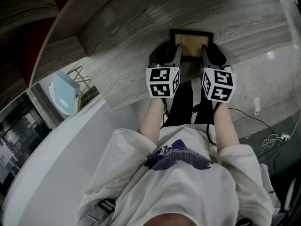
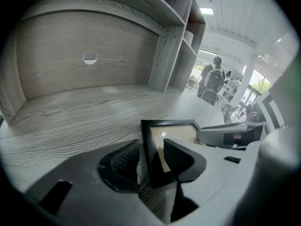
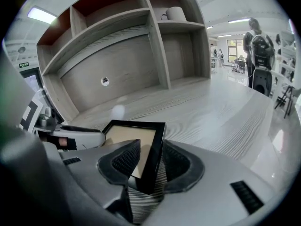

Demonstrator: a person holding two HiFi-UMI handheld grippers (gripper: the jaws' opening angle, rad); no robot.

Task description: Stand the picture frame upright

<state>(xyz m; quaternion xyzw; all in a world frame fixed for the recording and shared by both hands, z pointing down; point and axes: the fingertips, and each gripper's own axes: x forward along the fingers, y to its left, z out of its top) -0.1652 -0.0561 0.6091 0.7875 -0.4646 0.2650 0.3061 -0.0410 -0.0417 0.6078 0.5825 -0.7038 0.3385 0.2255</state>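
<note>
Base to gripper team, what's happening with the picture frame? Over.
Left gripper open, astride picture frame left rail. Right gripper astride right rail, grip unclear. Frame lying flat on wooden shelf. Nothing in the way.

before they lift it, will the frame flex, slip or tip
The frame looks rigid: straight black rails, square corners, so it should pivot as one piece. Its rails look smooth and narrow between the jaws of the left gripper and right gripper, so it may slip. Stood on a thin edge it could tip without a prop.
</note>
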